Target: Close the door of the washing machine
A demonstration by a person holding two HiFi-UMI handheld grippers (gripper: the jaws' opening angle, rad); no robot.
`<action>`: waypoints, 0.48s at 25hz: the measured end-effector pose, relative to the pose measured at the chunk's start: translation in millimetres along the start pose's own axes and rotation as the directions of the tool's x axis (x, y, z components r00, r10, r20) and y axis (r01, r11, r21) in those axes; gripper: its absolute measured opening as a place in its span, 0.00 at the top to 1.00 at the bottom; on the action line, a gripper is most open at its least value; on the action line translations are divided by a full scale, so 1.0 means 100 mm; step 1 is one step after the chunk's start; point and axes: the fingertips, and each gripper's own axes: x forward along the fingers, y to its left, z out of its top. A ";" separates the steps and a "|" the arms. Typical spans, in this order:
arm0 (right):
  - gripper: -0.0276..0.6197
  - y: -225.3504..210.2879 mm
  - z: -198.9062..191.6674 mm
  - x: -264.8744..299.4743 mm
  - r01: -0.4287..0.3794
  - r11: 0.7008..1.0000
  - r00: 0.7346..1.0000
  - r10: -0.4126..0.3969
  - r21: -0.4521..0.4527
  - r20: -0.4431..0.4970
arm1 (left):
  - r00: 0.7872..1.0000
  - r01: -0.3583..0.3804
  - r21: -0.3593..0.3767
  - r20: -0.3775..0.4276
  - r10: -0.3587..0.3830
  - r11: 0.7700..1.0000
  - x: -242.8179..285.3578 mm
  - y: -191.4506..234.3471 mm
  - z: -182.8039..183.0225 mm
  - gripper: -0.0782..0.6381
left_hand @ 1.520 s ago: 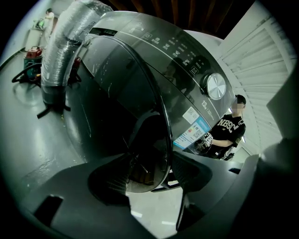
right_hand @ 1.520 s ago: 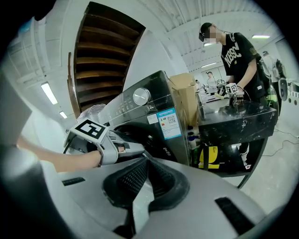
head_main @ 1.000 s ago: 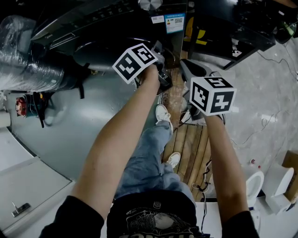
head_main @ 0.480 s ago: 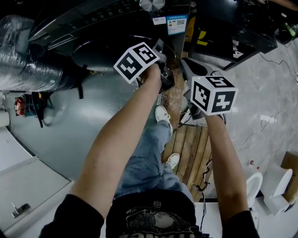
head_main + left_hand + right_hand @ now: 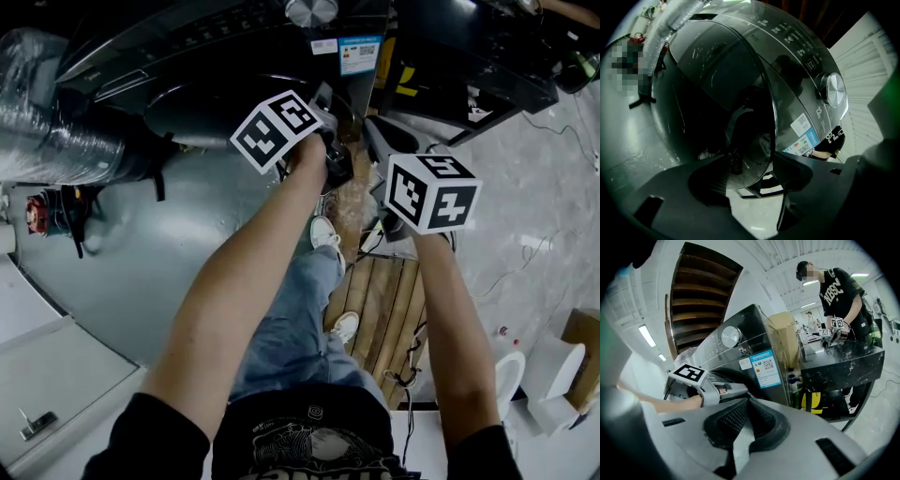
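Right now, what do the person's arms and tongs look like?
The left tongs and right tongs are grey, with dark ribbed pads; each carries a white cube with black square markers. Short black sleeves, forearms bare.

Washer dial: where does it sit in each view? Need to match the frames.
Head view: dial at the top edge, near centre.
Left gripper view: dial at the right, above mid-height, right of the glass door.
Right gripper view: dial left of centre, above mid-height.
Shared landmark: the blue label, close to the dial in all three.
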 end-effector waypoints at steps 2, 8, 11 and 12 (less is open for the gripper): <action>0.92 -0.01 -0.01 0.00 0.002 1.000 1.000 -0.002 -0.001 -0.003 | 1.000 0.000 -0.006 -0.012 0.000 1.000 0.03 0.00 0.00 0.48; 0.92 -0.03 -0.01 0.01 0.004 1.000 1.000 -0.004 0.007 -0.006 | 0.999 0.010 -0.030 -0.033 -0.011 0.999 0.07 -0.02 0.02 0.47; 0.92 -0.02 -0.01 0.02 0.003 1.000 1.000 -0.003 0.005 -0.009 | 0.999 0.010 -0.047 -0.030 -0.012 0.999 0.07 -0.01 0.01 0.47; 0.92 -0.01 0.00 0.01 0.003 1.000 1.000 -0.003 0.003 -0.010 | 0.999 0.012 -0.052 -0.033 -0.014 0.999 0.07 -0.01 0.01 0.47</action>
